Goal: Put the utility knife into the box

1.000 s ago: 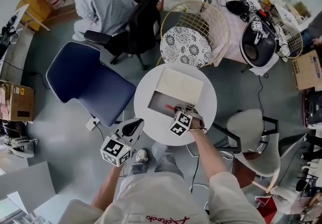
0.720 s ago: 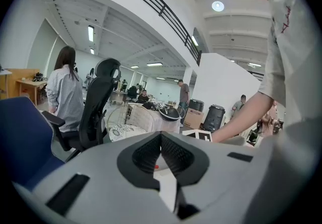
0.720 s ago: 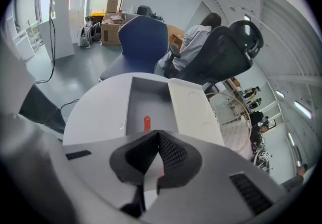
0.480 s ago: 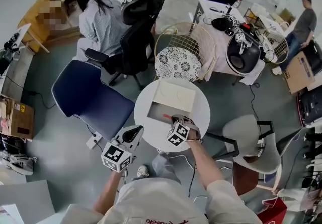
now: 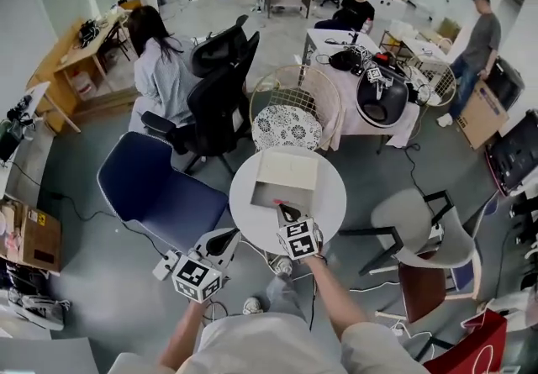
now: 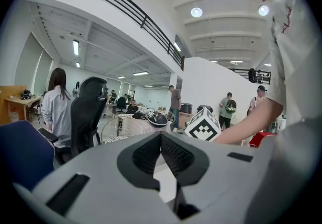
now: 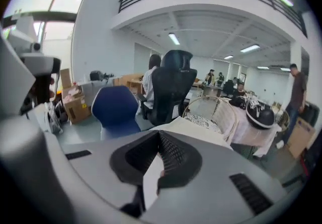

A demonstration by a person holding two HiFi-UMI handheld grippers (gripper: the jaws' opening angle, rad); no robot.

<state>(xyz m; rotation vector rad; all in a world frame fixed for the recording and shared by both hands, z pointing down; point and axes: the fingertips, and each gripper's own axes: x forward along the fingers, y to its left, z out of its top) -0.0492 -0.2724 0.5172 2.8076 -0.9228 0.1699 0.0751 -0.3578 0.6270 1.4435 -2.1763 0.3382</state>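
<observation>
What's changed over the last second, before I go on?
The right gripper has drawn back from the box toward the person, jaws shut on nothing; the red utility knife stays lying in the box. The left gripper, shut, still hangs off the table. Box and table unmoved.

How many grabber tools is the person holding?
2. The left gripper is just off the round table's near-left edge. The right gripper is over the table's near side, by the box. None looks hidden.
</observation>
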